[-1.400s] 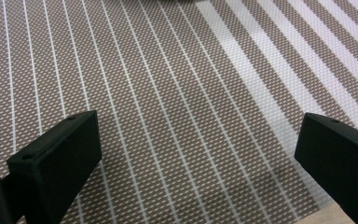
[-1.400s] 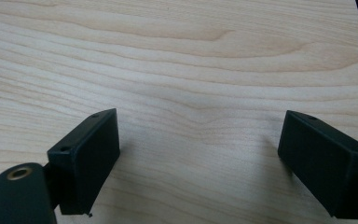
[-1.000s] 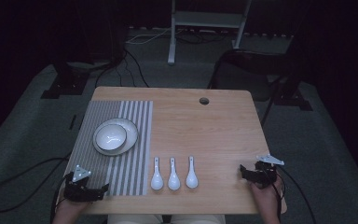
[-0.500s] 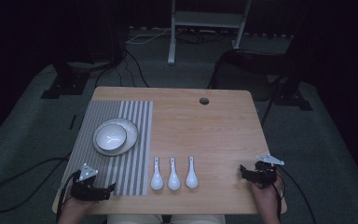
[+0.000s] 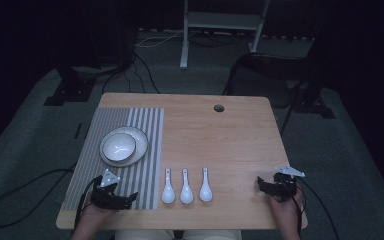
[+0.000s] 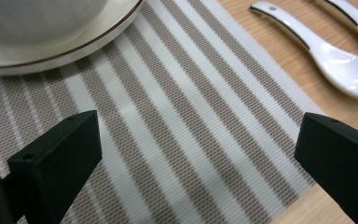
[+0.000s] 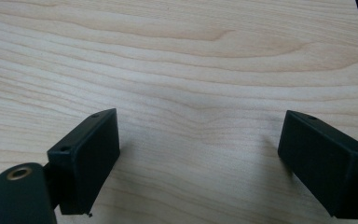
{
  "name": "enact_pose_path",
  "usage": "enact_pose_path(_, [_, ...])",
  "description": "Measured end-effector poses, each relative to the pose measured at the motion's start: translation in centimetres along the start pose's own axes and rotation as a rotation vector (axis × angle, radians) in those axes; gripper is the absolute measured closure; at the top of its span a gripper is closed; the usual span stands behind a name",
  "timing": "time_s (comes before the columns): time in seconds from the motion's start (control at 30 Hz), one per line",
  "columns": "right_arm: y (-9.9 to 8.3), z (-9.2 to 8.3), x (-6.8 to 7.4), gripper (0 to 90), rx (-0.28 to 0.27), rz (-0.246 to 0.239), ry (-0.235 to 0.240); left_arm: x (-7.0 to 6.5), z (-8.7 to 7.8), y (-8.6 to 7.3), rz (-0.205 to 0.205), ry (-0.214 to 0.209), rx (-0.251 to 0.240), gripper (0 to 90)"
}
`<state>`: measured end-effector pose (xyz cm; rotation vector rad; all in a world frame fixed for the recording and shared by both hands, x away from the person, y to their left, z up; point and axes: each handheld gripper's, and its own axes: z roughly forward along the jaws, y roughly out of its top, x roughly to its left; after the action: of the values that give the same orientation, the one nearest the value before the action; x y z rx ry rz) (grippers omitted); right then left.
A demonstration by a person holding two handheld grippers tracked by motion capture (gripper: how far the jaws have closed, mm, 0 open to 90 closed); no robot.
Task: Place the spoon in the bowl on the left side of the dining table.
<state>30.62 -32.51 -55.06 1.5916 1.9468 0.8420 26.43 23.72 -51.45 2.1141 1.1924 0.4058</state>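
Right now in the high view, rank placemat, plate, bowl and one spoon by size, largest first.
1. placemat
2. plate
3. bowl, sitting on the plate
4. spoon; the three spoons look alike, so I can't rank them against each other.

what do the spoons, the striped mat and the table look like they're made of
The three spoons look like glazed white ceramic: smooth, with bright reflections in the left gripper view, possibly melamine. The striped mat seems woven vinyl or fabric, matte, with a visible mesh texture. The table shows light wood grain, maybe laminate, with a satin finish.
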Motion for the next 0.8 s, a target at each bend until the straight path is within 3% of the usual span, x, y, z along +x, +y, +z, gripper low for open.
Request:
enact_pose_path(0.7, [0.0, 0.0, 0.0, 12.0, 0.000, 0.000, 0.000, -2.8, 1.9, 3.1, 0.049, -0.051, -0.004, 1.0])
enact_pose_path(0.8, [0.0, 0.0, 0.0, 12.0, 0.000, 0.000, 0.000, -3.5, 2.2, 3.8, 0.076, -0.058, 0.005, 1.0])
